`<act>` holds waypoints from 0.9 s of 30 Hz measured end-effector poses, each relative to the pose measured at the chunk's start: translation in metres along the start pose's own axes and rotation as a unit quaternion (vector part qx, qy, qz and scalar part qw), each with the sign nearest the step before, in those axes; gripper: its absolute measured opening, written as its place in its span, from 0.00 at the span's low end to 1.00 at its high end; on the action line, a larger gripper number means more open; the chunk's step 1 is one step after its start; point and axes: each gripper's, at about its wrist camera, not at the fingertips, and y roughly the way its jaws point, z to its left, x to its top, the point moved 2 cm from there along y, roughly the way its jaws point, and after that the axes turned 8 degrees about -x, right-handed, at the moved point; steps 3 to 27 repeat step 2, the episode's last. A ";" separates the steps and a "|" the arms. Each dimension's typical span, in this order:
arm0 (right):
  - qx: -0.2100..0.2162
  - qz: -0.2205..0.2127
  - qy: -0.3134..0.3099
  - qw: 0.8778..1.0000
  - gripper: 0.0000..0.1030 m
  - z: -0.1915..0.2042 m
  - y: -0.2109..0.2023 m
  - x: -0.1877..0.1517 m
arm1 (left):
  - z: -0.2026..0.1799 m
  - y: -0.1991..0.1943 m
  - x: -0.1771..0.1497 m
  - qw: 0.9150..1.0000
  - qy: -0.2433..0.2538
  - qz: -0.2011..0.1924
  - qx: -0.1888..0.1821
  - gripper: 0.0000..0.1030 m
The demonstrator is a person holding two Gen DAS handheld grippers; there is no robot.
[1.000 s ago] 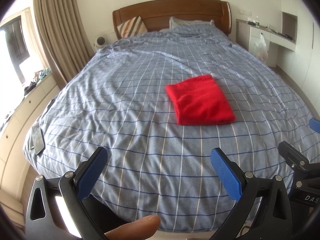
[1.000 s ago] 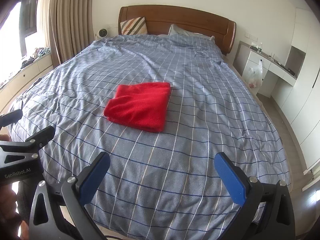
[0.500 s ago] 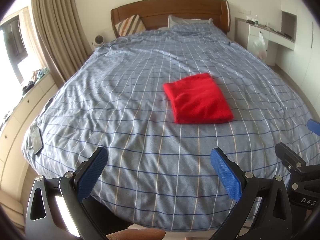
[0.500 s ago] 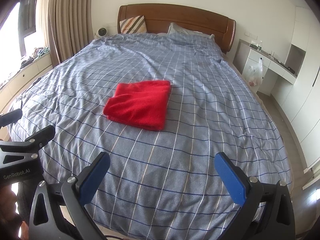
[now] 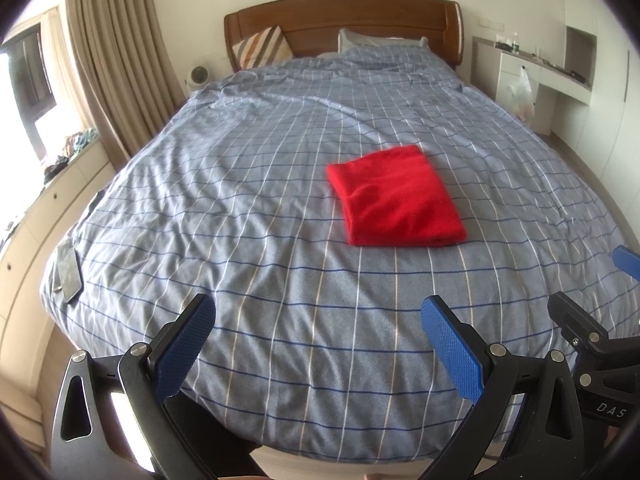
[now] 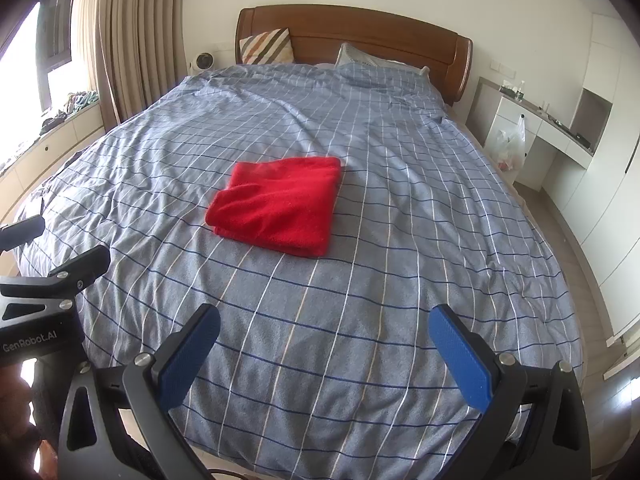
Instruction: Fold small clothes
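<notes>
Through the left wrist view, left gripper (image 5: 318,344) spread and empty, well short of the folded red cloth (image 5: 396,196) mid-bed (image 5: 240,184), seemingly done; through the right wrist view, right gripper (image 6: 324,354) likewise spread, cloth (image 6: 278,204) left flat for neatness.

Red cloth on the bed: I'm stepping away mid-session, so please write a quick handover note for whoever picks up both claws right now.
Left claw: open, empty, hovering over the near end of the bed.
Right claw: open, empty, beside it.
Red cloth: lies folded into a neat rectangle mid-bed on the blue checked duvet, touched by neither claw.
Done: this piece looks folded.
Left: no other small clothes show on the bed; check for the next item.
</notes>
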 end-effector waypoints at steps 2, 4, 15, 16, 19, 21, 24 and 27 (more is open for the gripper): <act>0.001 -0.002 0.001 1.000 1.00 0.000 -0.001 0.001 | 0.001 -0.001 0.000 1.000 -0.002 -0.002 0.003 1.00; 0.001 -0.002 0.001 1.000 1.00 0.000 -0.001 0.001 | 0.001 -0.001 0.000 1.000 -0.002 -0.002 0.003 1.00; 0.001 -0.002 0.001 1.000 1.00 0.000 -0.001 0.001 | 0.001 -0.001 0.000 1.000 -0.002 -0.002 0.003 1.00; 0.001 -0.002 0.001 1.000 1.00 0.000 -0.001 0.001 | 0.001 -0.001 0.000 1.000 -0.002 -0.002 0.003 1.00; 0.001 -0.002 0.001 1.000 1.00 0.000 -0.001 0.001 | 0.001 -0.001 0.000 1.000 -0.002 -0.002 0.003 1.00; 0.001 -0.002 0.001 1.000 1.00 0.000 -0.001 0.001 | 0.001 -0.001 0.000 1.000 -0.002 -0.002 0.003 1.00; 0.001 -0.002 0.001 1.000 1.00 0.000 -0.001 0.001 | 0.001 -0.001 0.000 1.000 -0.002 -0.002 0.003 1.00; 0.001 -0.002 0.001 1.000 1.00 0.000 -0.001 0.001 | 0.001 -0.001 0.000 1.000 -0.002 -0.002 0.003 1.00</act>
